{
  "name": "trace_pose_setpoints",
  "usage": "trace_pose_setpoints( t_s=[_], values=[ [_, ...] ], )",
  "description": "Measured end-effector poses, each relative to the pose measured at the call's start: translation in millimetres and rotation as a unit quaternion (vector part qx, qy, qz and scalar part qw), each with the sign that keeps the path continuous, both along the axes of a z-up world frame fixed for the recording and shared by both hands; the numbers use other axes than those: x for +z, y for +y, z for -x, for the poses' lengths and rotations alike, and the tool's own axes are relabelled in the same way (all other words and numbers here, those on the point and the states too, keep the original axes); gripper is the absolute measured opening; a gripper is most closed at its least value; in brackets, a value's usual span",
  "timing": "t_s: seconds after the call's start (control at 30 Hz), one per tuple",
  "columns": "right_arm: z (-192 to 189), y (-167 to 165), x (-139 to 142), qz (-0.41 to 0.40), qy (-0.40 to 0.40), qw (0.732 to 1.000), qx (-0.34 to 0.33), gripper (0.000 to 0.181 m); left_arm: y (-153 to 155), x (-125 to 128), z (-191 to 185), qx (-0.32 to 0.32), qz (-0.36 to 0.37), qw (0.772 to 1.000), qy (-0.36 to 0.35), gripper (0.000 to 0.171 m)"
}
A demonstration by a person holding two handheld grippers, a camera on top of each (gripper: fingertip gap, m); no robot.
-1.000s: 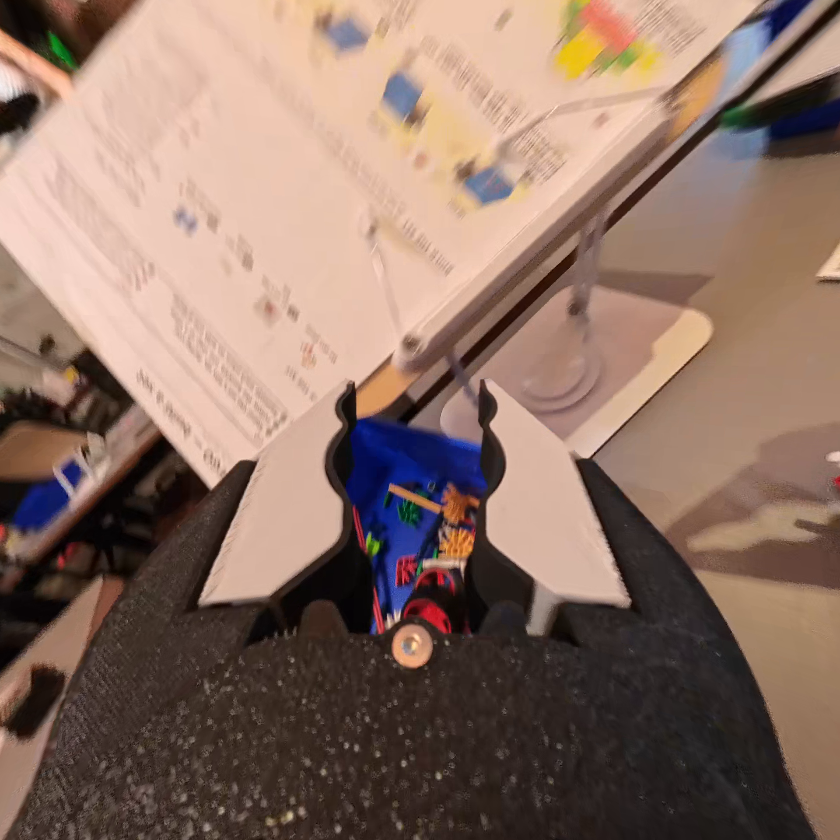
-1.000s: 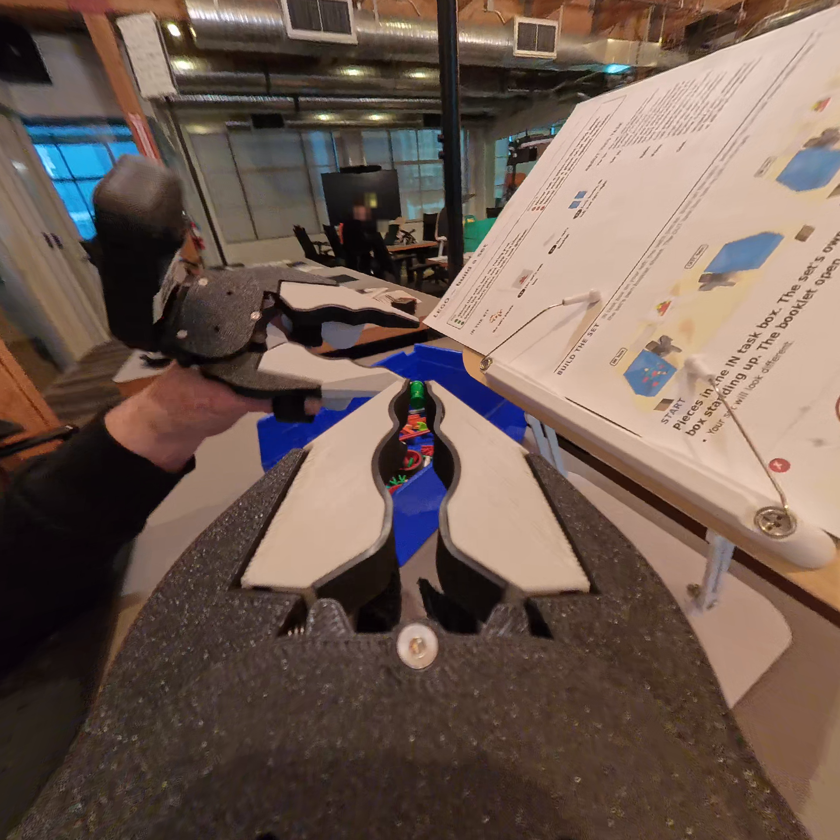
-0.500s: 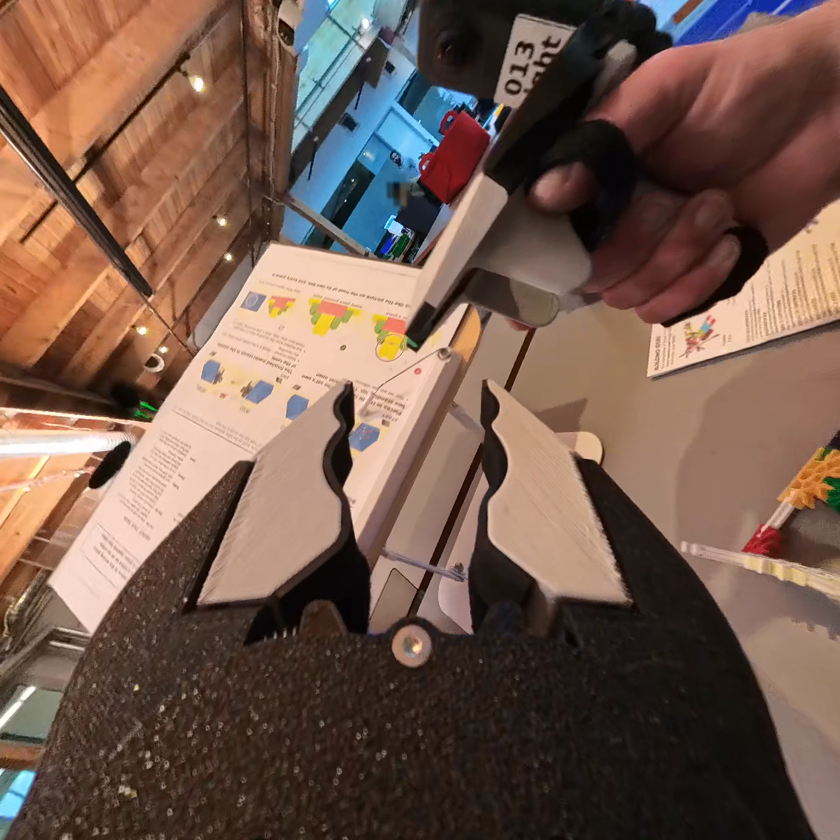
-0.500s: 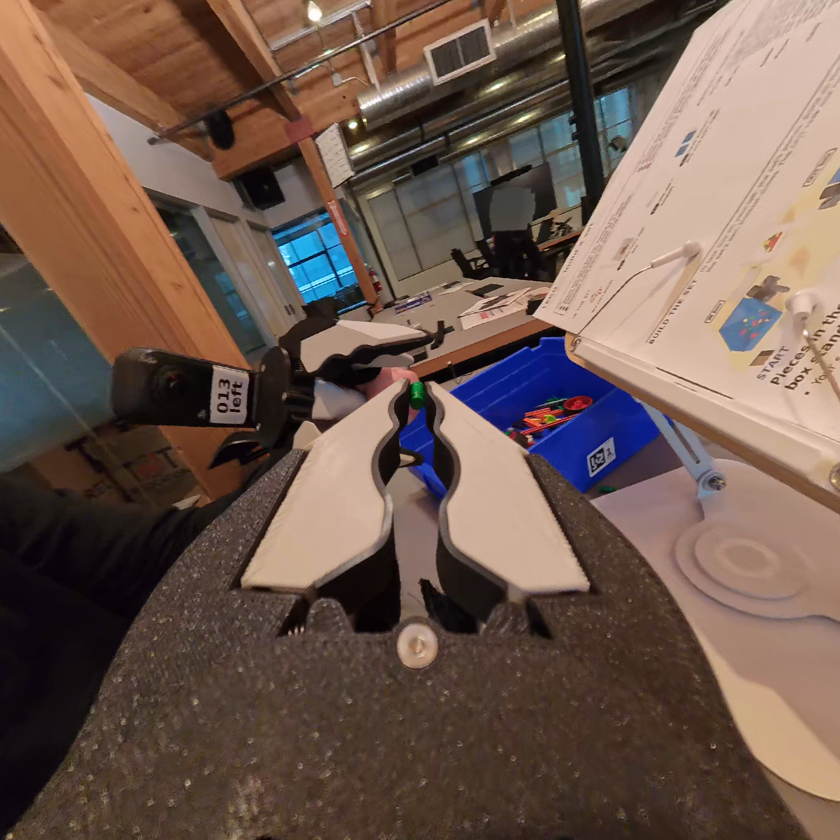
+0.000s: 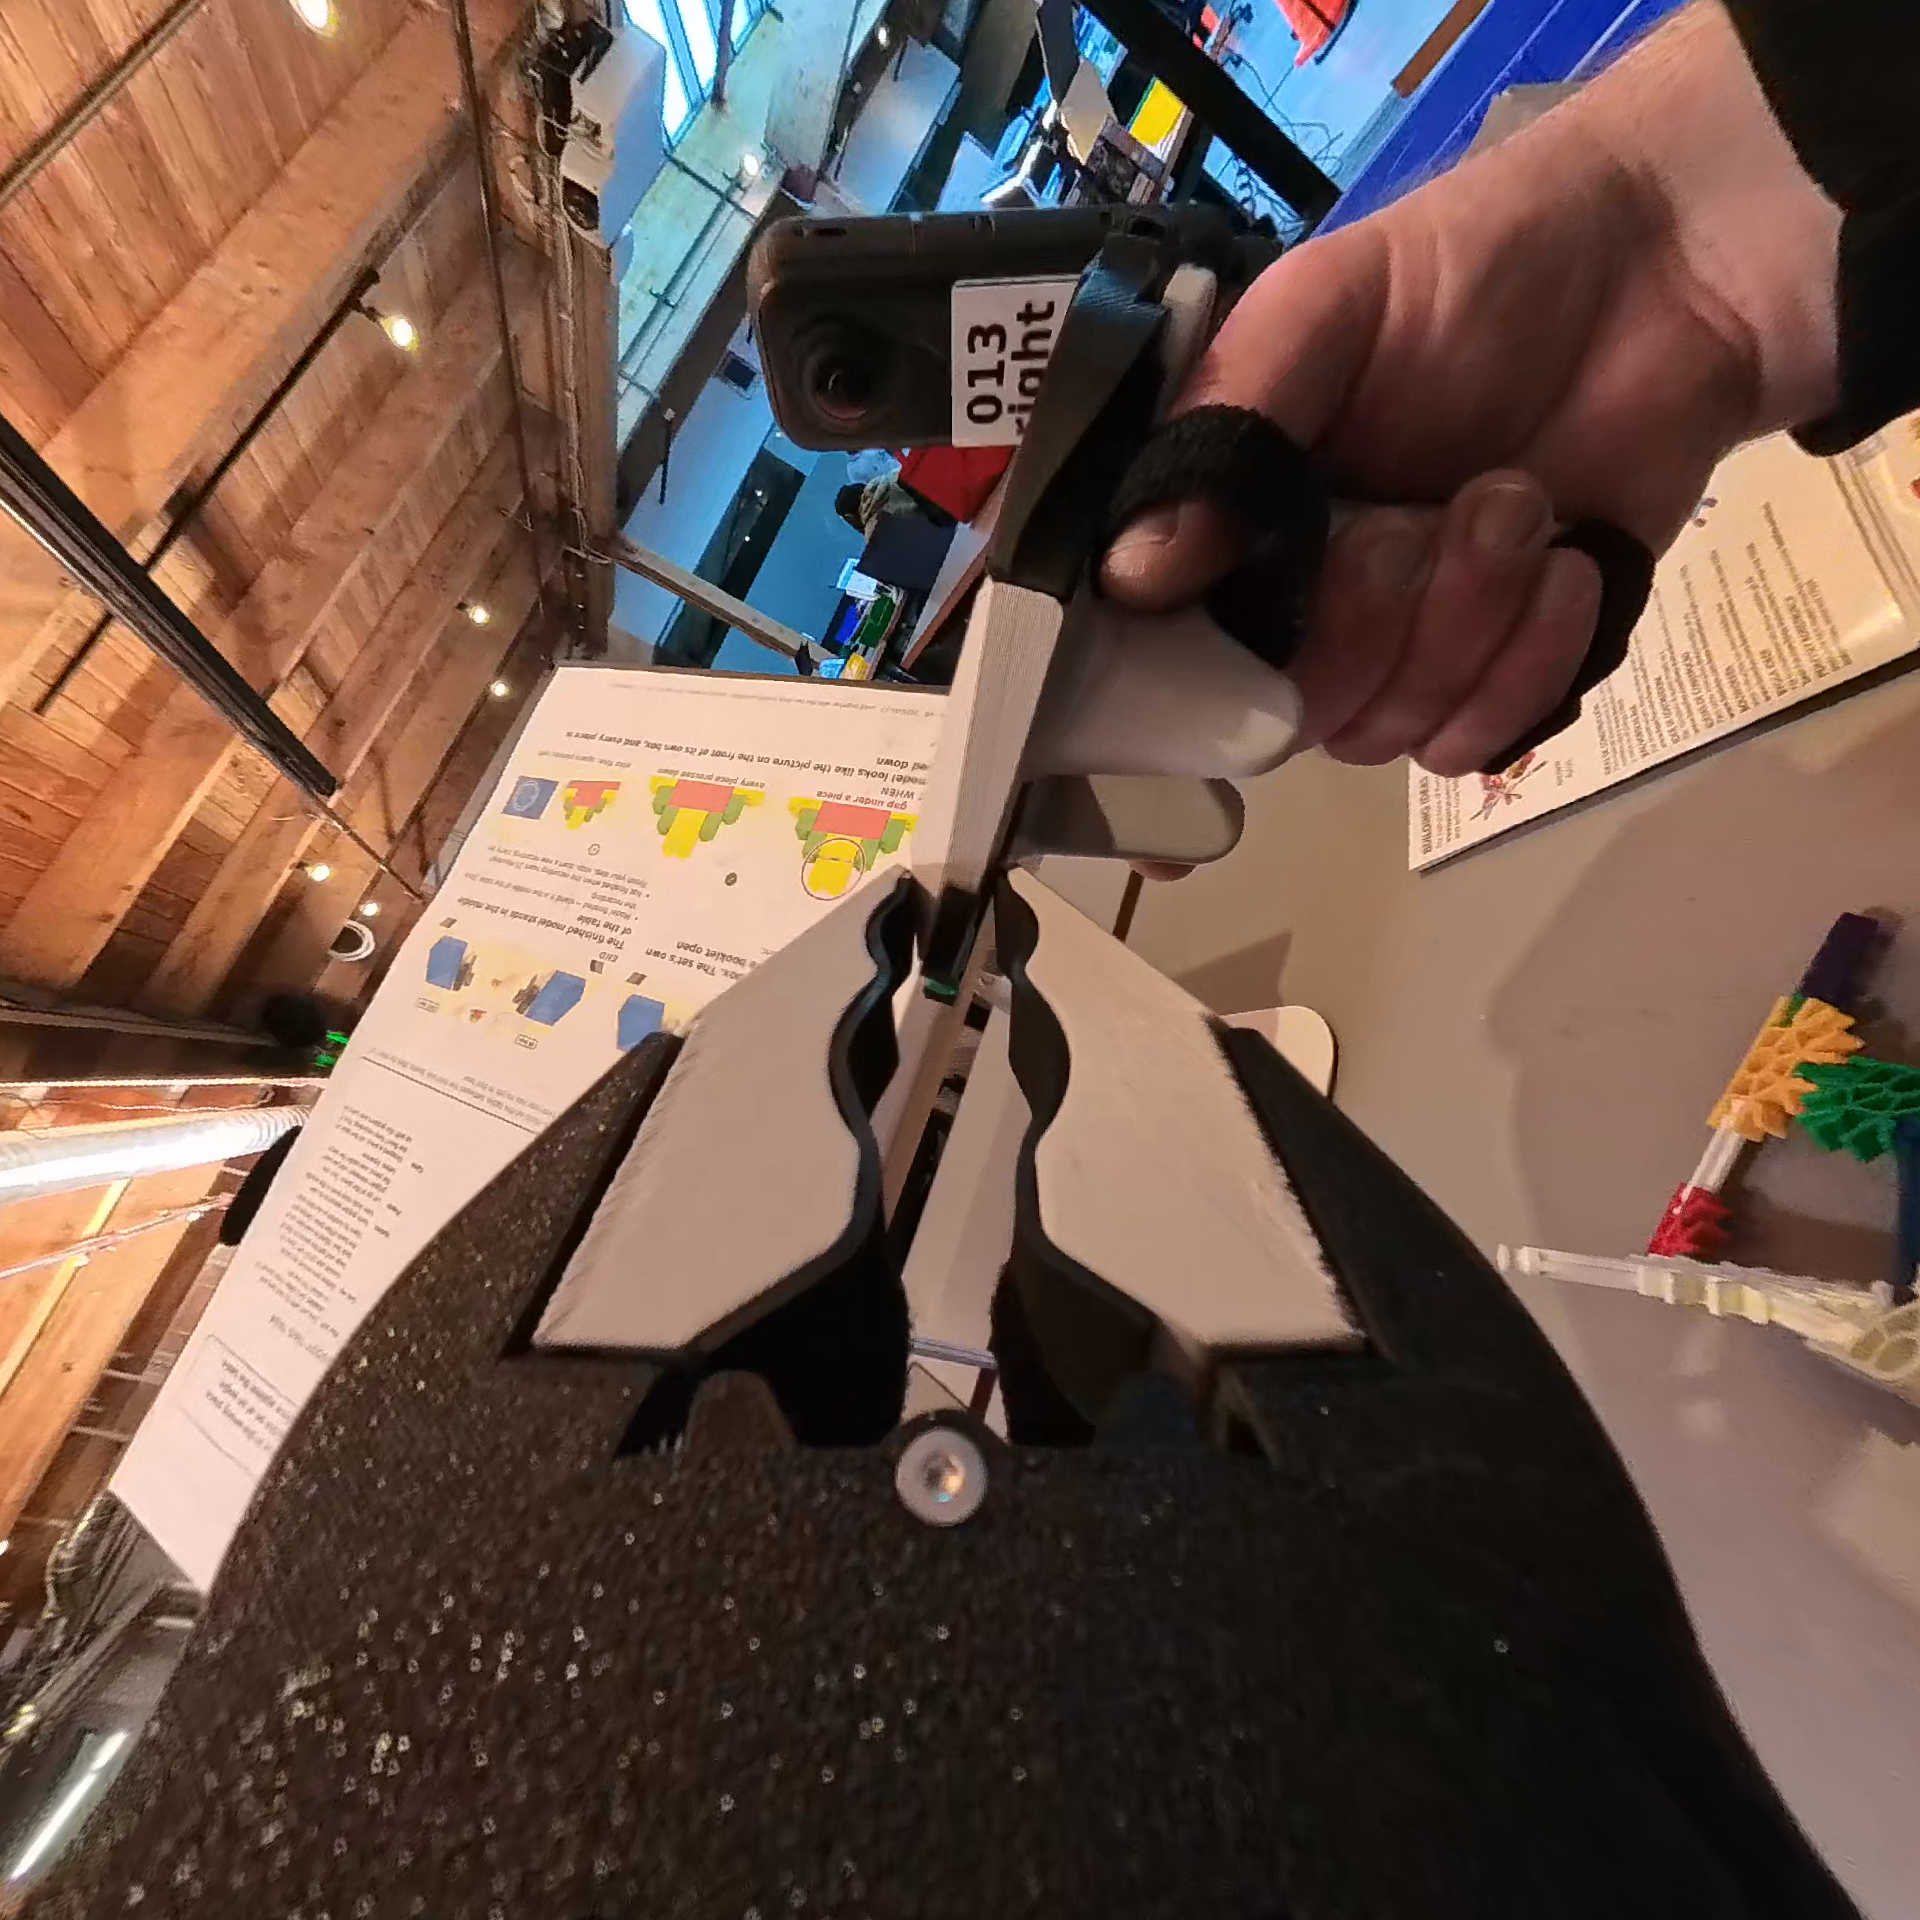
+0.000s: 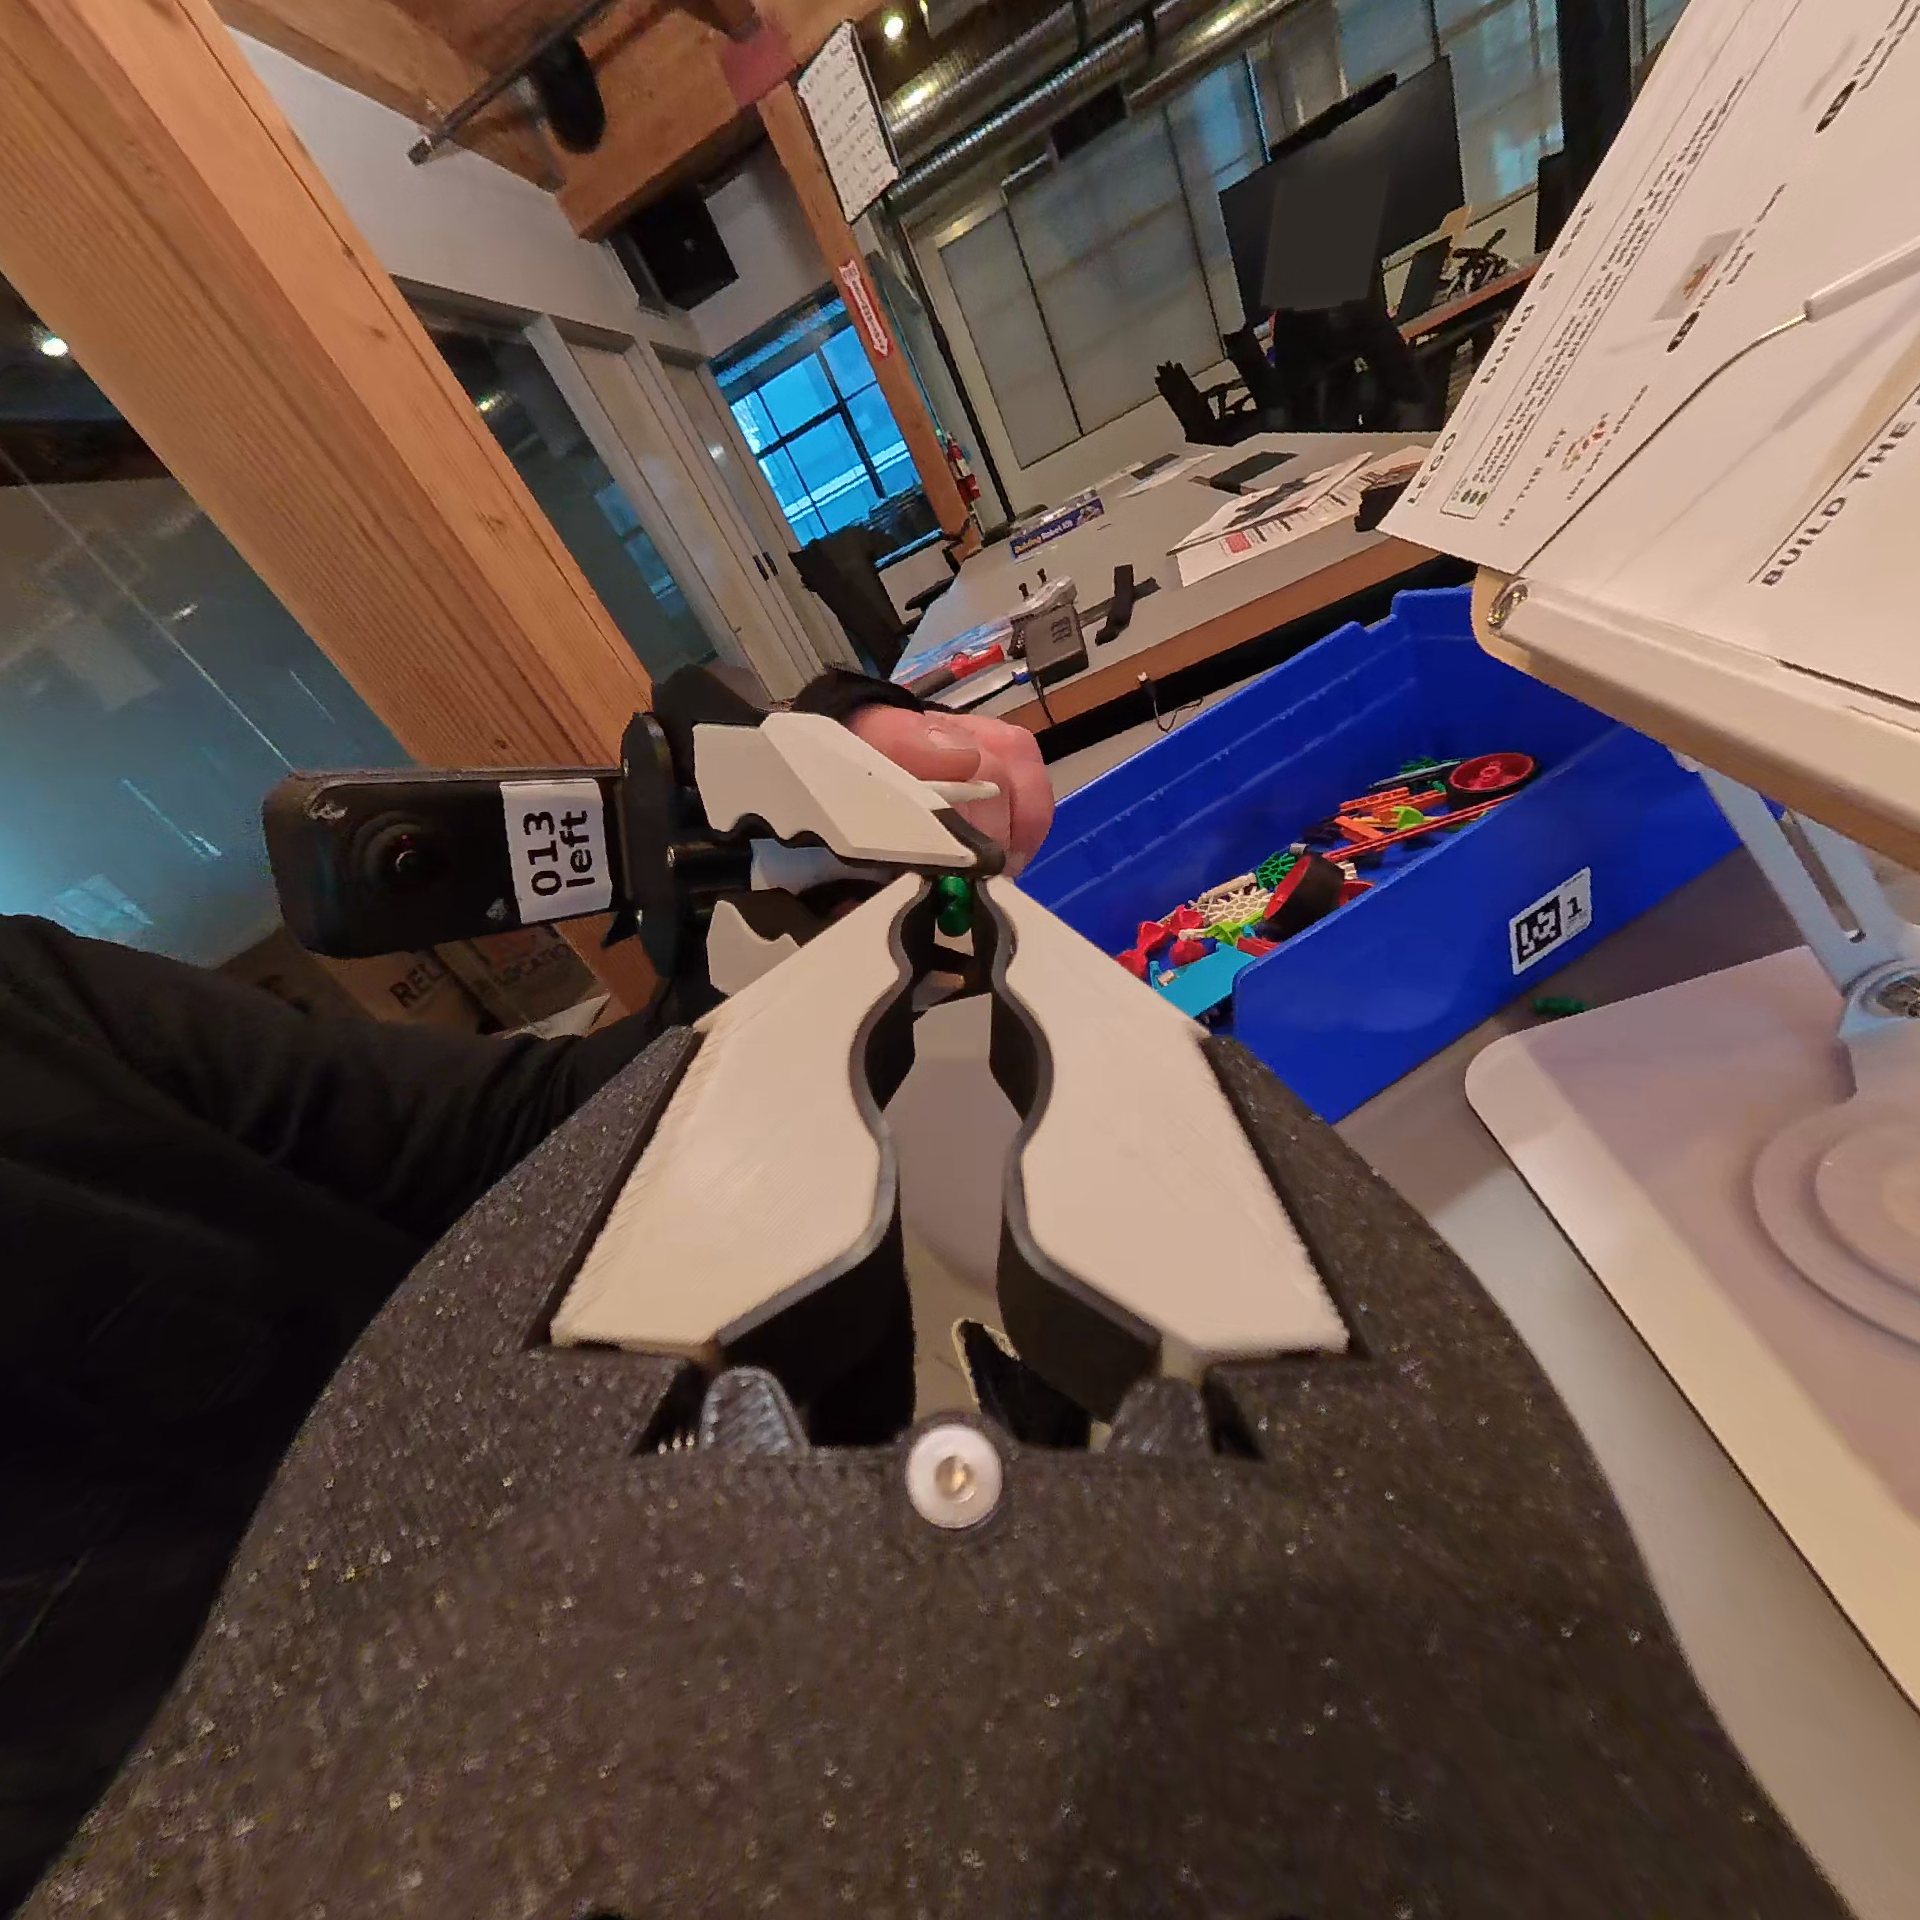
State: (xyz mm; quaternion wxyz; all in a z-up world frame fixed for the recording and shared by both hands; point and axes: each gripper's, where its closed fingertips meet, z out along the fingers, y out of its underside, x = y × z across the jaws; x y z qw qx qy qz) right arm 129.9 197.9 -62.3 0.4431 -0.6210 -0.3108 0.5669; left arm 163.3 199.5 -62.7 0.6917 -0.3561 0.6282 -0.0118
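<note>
At 12 o'clock in the right wrist view, right tongs (image 6: 951,883) drawn nearly closed, pinching a small green piece (image 6: 951,909) at the very tips. Just beyond, at 11 o'clock, meeting the left tongs (image 6: 925,842) tip to tip, with a hand (image 6: 987,774) behind and a thin white rod beside it; cannot tell whether gripped. In the left wrist view, left tongs (image 5: 956,891) parted a little, gripping nothing visible, straddling the tip of the right tongs at 12 o'clock with the green piece (image 5: 940,985) in the gap. At 2 o'clock from the right tongs, a blue bin (image 6: 1403,966) of coloured parts on the grey tabletop (image 6: 1413,1195). At 3 o'clock from the left tongs, a half-built model (image 5: 1813,1091) of coloured connectors. At 10 o'clock there, a tilted printed sheet (image 5: 582,935) on a stand.
</note>
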Motion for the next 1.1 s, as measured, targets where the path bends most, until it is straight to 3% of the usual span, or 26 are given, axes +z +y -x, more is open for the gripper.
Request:
trace_pose_setpoints(
  t_s=[0.67,0.83,1.1],
  values=[
    [12.4,-7.1,-6.2,0.026,0.023,0.998,0.051,0.005,-4.3,-8.4,22.7,-0.021,0.051,0.997,0.050,0.007],
    [16.0,-16.6,-1.6,0.025,0.030,0.996,0.078,0.034,-1.5,-10.3,27.4,-0.023,0.062,0.997,0.051,0.007],
    [16.1,-20.0,2.9,0.019,0.048,0.994,0.092,0.034,-4.4,-6.6,28.8,-0.027,0.060,0.997,0.046,0.007]
  ],
)
